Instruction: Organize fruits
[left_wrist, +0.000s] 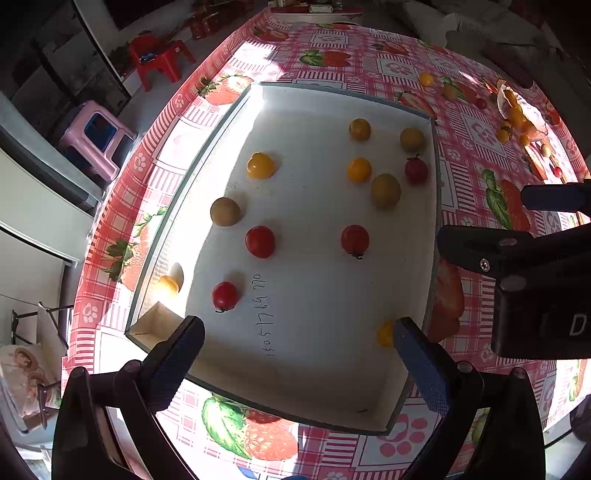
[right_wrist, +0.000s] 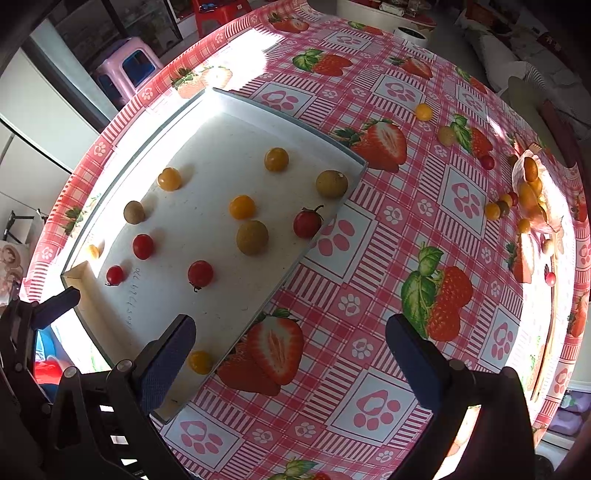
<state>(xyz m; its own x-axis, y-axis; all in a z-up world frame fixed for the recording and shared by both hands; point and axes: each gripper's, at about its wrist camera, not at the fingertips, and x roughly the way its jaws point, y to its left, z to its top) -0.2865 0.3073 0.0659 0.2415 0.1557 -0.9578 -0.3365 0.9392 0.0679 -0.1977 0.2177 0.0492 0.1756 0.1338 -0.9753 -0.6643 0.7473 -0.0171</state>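
A shallow white tray (left_wrist: 317, 317) (right_wrist: 207, 302) lies on the strawberry-print tablecloth and holds several small red, yellow and olive fruits, such as a red one (left_wrist: 260, 242) (right_wrist: 143, 246) and a yellow one (left_wrist: 260, 166) (right_wrist: 169, 179). My left gripper (left_wrist: 299, 341) is open and empty above the tray's near edge, with a yellow fruit (left_wrist: 385, 334) (right_wrist: 200, 362) beside its right finger. My right gripper (right_wrist: 291, 343) is open and empty above the cloth to the right of the tray. It also shows in the left wrist view (left_wrist: 517, 225).
A heap of small yellow and red fruits (right_wrist: 528, 199) (left_wrist: 515, 118) lies on a wrapper at the table's far right, with loose fruits (right_wrist: 423, 111) scattered nearby. A pink stool (left_wrist: 98, 136) and a red chair (left_wrist: 159, 59) stand beyond the table's left edge.
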